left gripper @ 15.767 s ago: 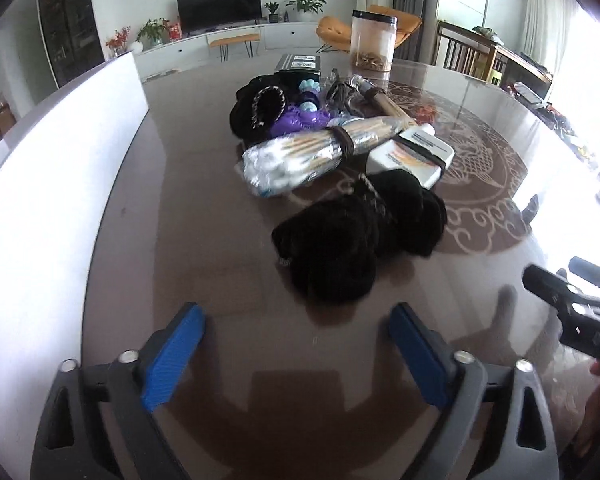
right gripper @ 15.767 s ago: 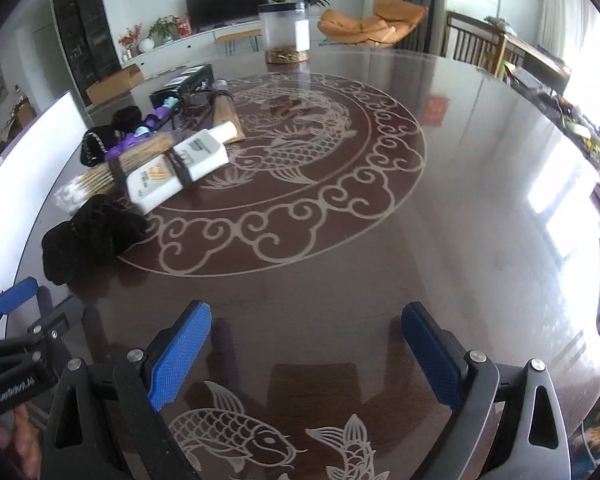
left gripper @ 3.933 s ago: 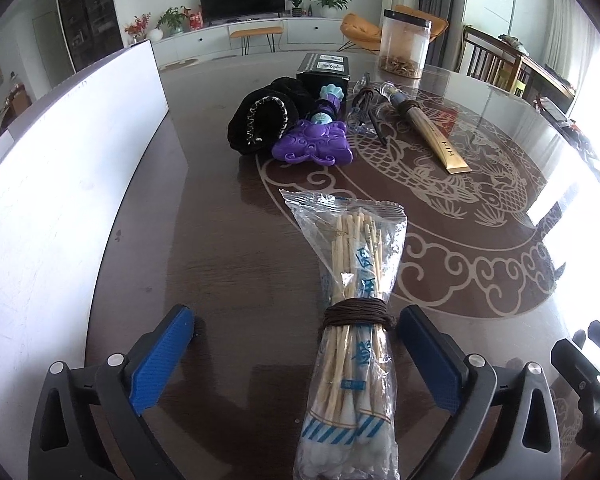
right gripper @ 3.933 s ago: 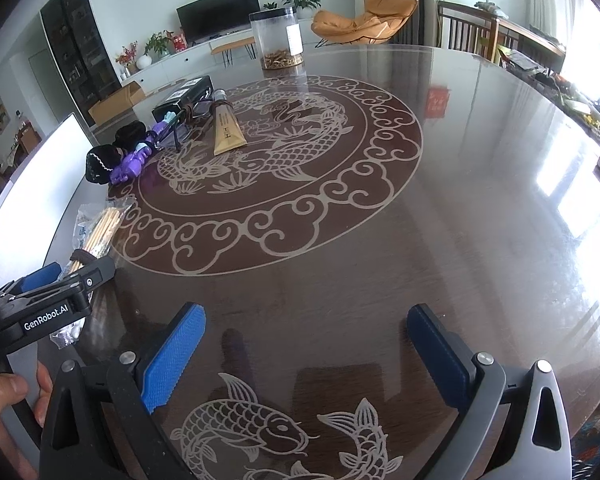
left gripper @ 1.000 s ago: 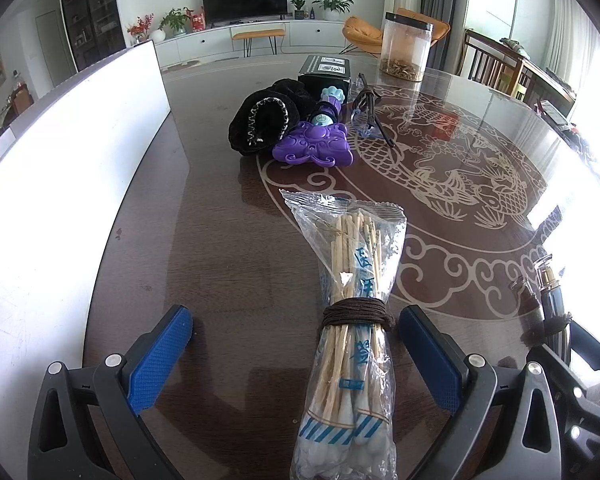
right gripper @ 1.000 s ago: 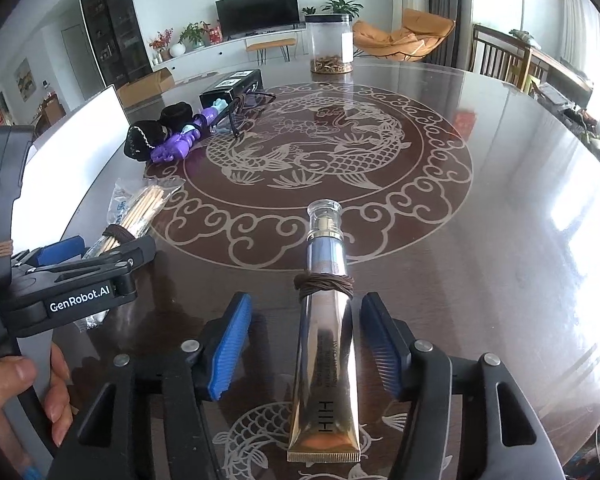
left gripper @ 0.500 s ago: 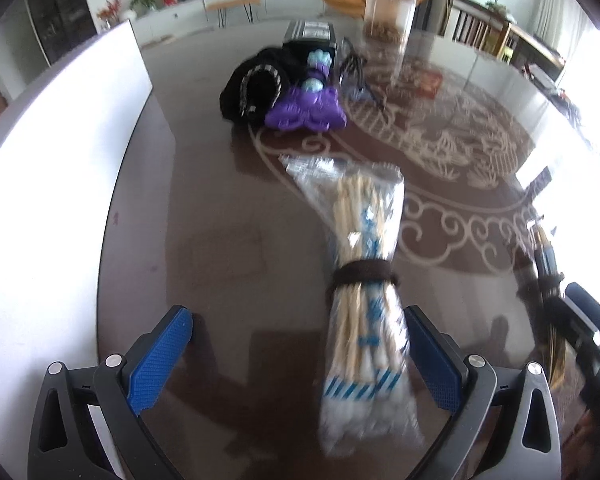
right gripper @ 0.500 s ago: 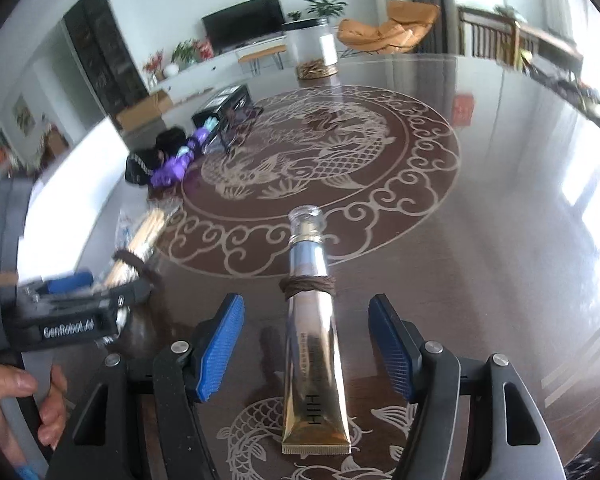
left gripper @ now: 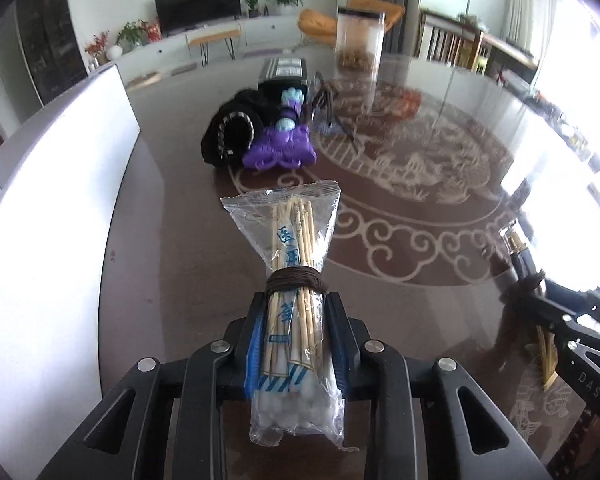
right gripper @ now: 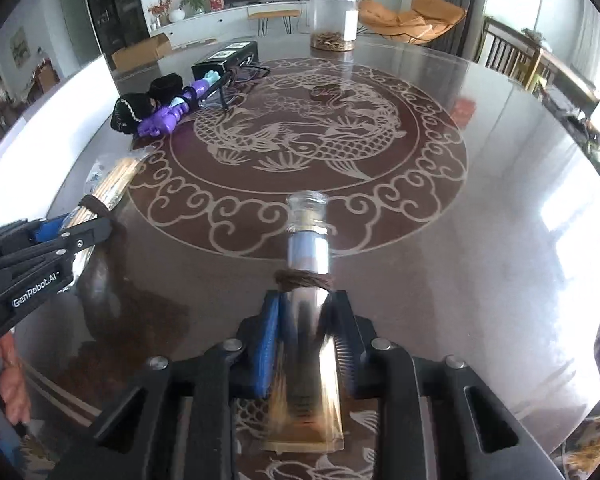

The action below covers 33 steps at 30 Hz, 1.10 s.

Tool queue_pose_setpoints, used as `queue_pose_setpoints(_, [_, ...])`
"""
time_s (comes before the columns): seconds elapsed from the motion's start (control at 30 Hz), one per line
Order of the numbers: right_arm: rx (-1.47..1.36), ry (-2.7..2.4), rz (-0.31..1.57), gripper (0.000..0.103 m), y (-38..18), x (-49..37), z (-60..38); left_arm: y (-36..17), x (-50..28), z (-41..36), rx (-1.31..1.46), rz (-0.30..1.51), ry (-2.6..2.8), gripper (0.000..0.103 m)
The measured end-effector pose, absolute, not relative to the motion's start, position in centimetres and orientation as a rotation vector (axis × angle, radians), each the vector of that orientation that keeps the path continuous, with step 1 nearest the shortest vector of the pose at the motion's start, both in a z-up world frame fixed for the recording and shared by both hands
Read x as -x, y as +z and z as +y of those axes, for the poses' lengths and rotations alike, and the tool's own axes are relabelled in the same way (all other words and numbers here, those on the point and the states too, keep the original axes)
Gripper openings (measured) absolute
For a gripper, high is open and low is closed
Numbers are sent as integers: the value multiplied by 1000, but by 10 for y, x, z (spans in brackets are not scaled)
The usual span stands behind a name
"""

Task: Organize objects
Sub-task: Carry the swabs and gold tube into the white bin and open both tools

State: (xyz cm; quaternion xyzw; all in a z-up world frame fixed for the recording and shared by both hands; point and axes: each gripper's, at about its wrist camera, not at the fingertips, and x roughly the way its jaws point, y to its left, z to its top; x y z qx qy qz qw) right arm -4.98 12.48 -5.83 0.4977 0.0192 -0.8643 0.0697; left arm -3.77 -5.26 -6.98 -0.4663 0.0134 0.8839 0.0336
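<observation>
The round dark bench (right gripper: 500,200) with its pale dragon-and-fish inlay fills both views, and what is left of the pile sits at its far side: in the left wrist view, upper middle, a black fabric pouch (left gripper: 230,136), a purple toy (left gripper: 280,150) just in front of it, a black box (left gripper: 286,72) behind, and a clear jar (left gripper: 360,46) further back. The step in hand looks like lifting two sorted items at once. The left hand-held gripper (left gripper: 294,340), at the bottom centre of its own view, has just closed and now clamps the bag of cotton swabs (left gripper: 296,272) just below the brown band that ties it, the cotton ends hanging toward the camera. The right hand-held gripper (right gripper: 306,332), bottom centre of its view, has also just been closing and now pinches the gold tube (right gripper: 306,320) below its own brown band, the clear cap pointing away over the bench. To do this well, I would check both grips before raising: the swab bag is slippery film, so a grip close to the band should keep the sticks from sliding. The tube is smooth and tapering, so it should stay level and move slowly. The two grippers are near each other, so lift straight up and keep them apart.
</observation>
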Motion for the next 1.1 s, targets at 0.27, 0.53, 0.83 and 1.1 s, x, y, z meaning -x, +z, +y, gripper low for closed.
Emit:
queue_pose_setpoints(0.27, [-1259, -2606, -161, 26, -2, 7, 133, -8, -23, -65, 1167, -87, 2754, 28])
queue_pose_setpoints(0.53, [-1043, -2485, -236, 26, 76, -6, 75, 61, -73, -122, 998, -207, 2836, 28])
queue_pose_setpoints(0.83, [-993, -2189, -259, 26, 113, 4, -55, 86, -111, -240, 1064, -230, 3075, 28])
queue_pose_setpoints(1.1, [-1024, -2032, -108, 26, 99, 2, -168, 45, -121, -318, 1325, -293, 3178, 28])
